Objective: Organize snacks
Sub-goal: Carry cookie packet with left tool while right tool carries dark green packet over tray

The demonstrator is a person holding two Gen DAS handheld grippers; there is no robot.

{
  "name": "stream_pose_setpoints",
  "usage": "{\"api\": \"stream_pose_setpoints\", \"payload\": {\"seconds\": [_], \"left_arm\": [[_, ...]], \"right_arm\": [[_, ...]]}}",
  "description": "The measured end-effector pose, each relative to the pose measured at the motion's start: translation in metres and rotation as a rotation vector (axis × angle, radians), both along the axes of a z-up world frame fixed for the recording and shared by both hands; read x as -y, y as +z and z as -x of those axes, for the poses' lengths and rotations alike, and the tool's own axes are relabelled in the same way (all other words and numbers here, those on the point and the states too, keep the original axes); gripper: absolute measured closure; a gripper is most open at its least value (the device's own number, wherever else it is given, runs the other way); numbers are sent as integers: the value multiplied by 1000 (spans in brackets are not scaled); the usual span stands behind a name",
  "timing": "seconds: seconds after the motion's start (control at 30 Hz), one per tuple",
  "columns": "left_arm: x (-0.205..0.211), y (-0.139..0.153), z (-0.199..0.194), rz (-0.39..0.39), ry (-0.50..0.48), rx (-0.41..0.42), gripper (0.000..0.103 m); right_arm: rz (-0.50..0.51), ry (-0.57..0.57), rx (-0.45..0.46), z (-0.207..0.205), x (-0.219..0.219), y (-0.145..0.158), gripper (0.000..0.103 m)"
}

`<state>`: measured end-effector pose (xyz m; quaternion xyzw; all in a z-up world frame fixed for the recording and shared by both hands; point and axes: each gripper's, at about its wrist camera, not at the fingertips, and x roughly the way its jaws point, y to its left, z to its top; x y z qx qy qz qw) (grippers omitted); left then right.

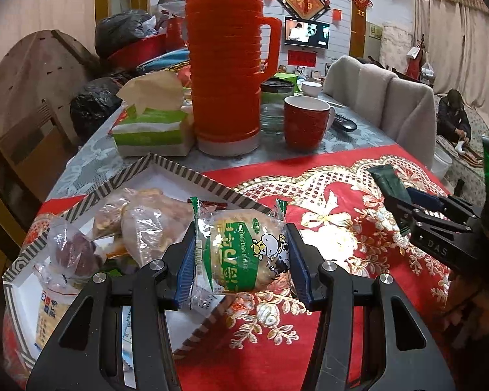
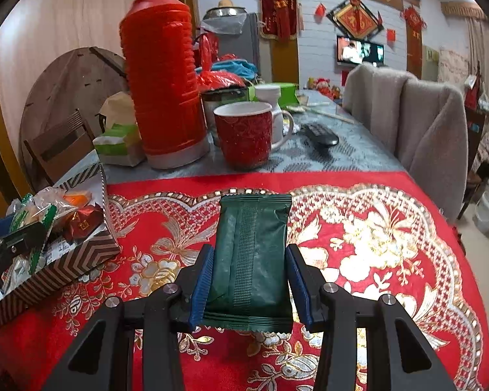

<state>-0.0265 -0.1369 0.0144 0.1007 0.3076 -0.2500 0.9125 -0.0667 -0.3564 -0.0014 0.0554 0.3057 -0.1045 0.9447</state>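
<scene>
My left gripper (image 1: 241, 254) clamps the cake packet (image 1: 244, 254) beside the striped box (image 1: 166, 166) at lower left, while my right gripper (image 2: 247, 280) grips the green sachet (image 2: 251, 254) farther off.

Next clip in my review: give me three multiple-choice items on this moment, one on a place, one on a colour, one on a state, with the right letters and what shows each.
1. Where does the striped box sit relative to the dark packet in the right wrist view?
A. to its left
B. to its right
C. under it

2. What colour is the mug beside the thermos?
A. blue
B. red
C. yellow

3. What is the left claw doing?
A. standing open and empty
B. gripping a wrapped bun
C. gripping the remote

Answers:
1 A, the box stands at the left edge of the red cloth.
2 B, the mug is red outside and white inside.
3 B, the blue pads press both sides of the wrapped bun, held over the box's near edge.
</scene>
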Motion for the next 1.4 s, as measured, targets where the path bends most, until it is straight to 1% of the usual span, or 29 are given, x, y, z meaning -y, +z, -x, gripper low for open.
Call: {"api": "stream_pose_setpoints", "payload": {"seconds": [0.13,0.23,0.37,0.5,0.67,0.73,0.8,0.9,1.03,1.17,1.23,1.33,1.4], "left_arm": [[-6,4,-1,13,14,4,53],[-14,7,-3,27,22,4,53],[-31,7,-5,38,34,1,53],[-68,15,-12,65,80,12,53],[-132,31,-27,120,196,37,53],[-154,30,-34,117,236,36,53],[-167,22,-43,110,267,14,53],[-171,11,-49,88,275,-20,53],[-164,8,-47,51,262,-18,53],[-163,1,-50,22,263,-26,53],[-162,-2,-52,9,270,-33,53],[-160,-6,-55,-6,274,-41,53],[-159,-9,-55,-18,276,-40,53]], "right_arm": [[29,26,22,1,-8,3,60],[-4,45,43,-1,-13,8,60],[-53,111,92,2,-32,23,60],[-83,182,119,0,-62,36,60],[-106,270,130,-9,-100,48,60],[-121,315,128,-17,-119,53,60],[-116,356,125,-26,-140,56,60],[-109,419,119,-41,-171,59,60],[-116,489,106,-61,-210,55,60],[-68,530,94,-73,-241,47,60],[-57,518,86,-77,-244,38,60],[-79,509,45,-85,-239,24,60],[-88,500,32,-87,-234,18,60]]}}
